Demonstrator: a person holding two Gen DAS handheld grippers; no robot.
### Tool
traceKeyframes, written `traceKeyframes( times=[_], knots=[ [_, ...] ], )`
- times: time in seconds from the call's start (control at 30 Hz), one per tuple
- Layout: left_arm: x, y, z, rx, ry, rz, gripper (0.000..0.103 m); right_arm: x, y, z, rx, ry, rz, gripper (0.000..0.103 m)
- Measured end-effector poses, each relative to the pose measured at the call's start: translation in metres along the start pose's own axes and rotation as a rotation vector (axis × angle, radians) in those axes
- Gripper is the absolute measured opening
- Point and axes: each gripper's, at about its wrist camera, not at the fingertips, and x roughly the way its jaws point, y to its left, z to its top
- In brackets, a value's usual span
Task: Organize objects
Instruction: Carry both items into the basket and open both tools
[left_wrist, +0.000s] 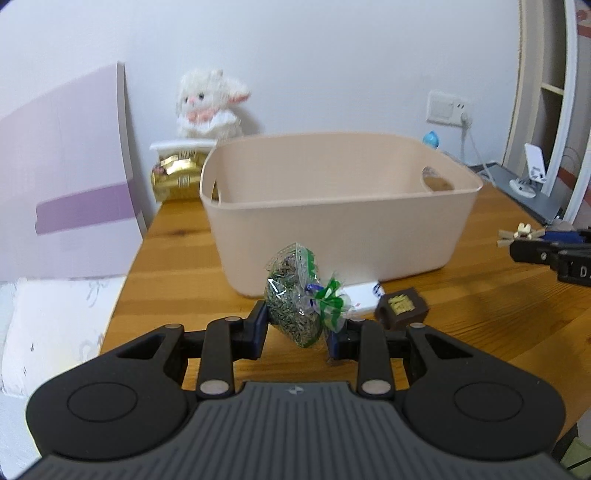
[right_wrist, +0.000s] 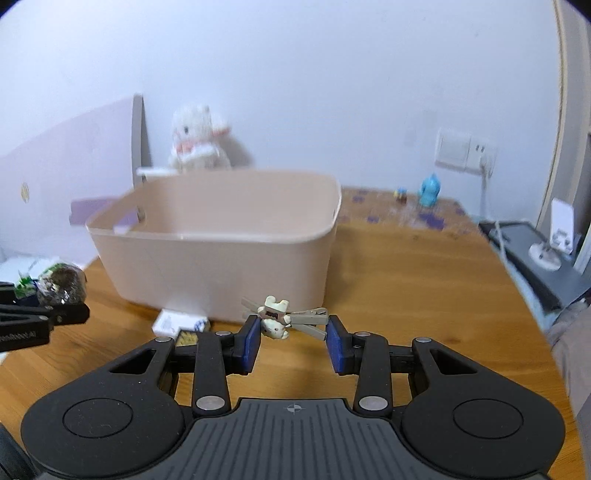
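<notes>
My left gripper (left_wrist: 297, 336) is shut on a clear bag of dark green seeds (left_wrist: 291, 306) tied with a green ribbon, held just above the wooden table (left_wrist: 177, 258). Right behind the bag stands the beige basket (left_wrist: 332, 206), also seen as the beige basket (right_wrist: 221, 251) from the right. My right gripper (right_wrist: 293, 339) is shut on a grey peg clip with a small cream figure (right_wrist: 284, 317), in front of the basket's near wall. A white box (left_wrist: 365, 299) and a brown cube box (left_wrist: 402, 310) lie on the table by the basket's base.
A white plush rabbit (left_wrist: 207, 103) and a gold packet (left_wrist: 177, 177) sit behind the basket on the left. A purple board (left_wrist: 74, 177) leans at the left table edge. A blue figurine (right_wrist: 430, 192), a wall socket (right_wrist: 465, 151) and a grey box with a phone stand (right_wrist: 546, 254) are at the right.
</notes>
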Motion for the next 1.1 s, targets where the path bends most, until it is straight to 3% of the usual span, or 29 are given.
traceKeyframes(
  times=[0.27, 0.3, 0.47, 0.8, 1.1],
  knots=[
    [-0.033, -0.01, 0.023, 0.037, -0.103, 0.01, 0.034, -0.05, 0.014, 0.022, -0.023, -0.13, 0.02, 0.036],
    [-0.035, -0.011, 0.026, 0.041, -0.114, 0.011, 0.034, -0.054, 0.016, 0.025, -0.056, -0.179, 0.058, 0.036],
    [-0.041, -0.015, 0.047, 0.052, -0.161, 0.014, 0.034, -0.06, 0.022, 0.041, -0.038, -0.228, 0.068, 0.036],
    [-0.01, -0.022, 0.077, 0.08, -0.176, 0.016, 0.034, -0.028, 0.017, 0.07, -0.038, -0.255, 0.071, 0.036],
    [0.052, -0.021, 0.094, 0.099, -0.124, 0.028, 0.034, 0.036, 0.001, 0.09, -0.054, -0.205, 0.053, 0.036]
  ],
)
